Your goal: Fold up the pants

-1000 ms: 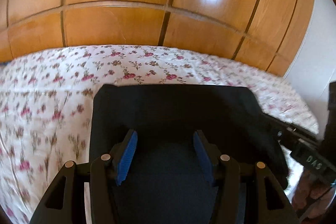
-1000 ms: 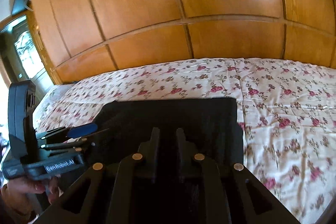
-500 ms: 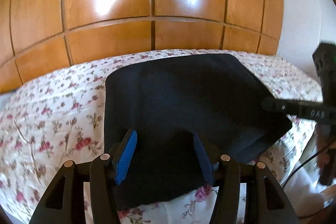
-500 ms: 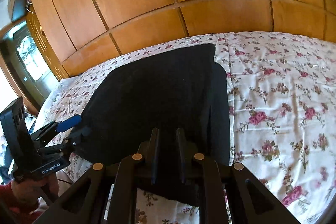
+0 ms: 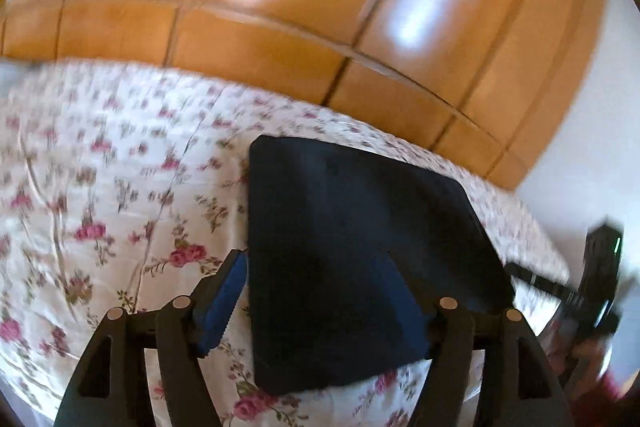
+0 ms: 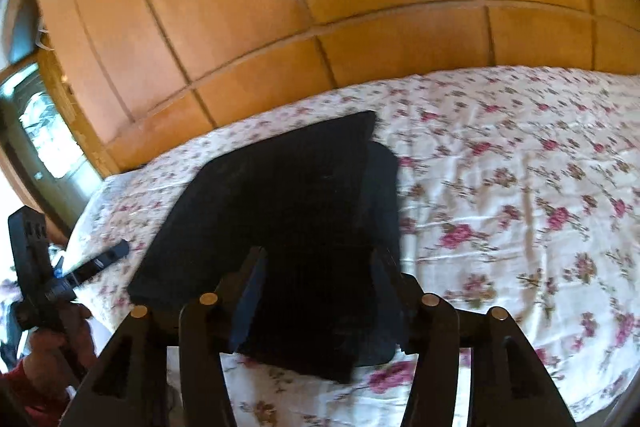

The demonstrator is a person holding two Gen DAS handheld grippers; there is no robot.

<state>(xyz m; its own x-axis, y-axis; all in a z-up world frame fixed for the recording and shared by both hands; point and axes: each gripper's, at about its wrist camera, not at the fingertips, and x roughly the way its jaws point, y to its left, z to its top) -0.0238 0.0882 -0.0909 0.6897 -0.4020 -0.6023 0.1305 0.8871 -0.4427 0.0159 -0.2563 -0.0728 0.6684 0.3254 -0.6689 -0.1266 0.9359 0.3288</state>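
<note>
The dark navy pants (image 5: 352, 251) lie folded into a flat rectangle on the floral bedspread (image 5: 100, 195); they also show in the right wrist view (image 6: 296, 219). My left gripper (image 5: 316, 303) is open and empty, hovering above the pants' near edge. My right gripper (image 6: 320, 299) is open and empty, above the near end of the pants. Each gripper shows at the edge of the other's view: the right one (image 5: 592, 283) and the left one (image 6: 60, 271).
The bed runs along a glossy wooden wardrobe (image 5: 280, 7). A white wall (image 5: 592, 147) is at the right of the left wrist view. A window (image 6: 36, 131) shows at far left in the right wrist view. Bare bedspread (image 6: 520, 195) stretches right of the pants.
My right gripper has opened and let go of the pants. Both grippers have pulled back and up from the folded pants, which now lie flat on the bed.
</note>
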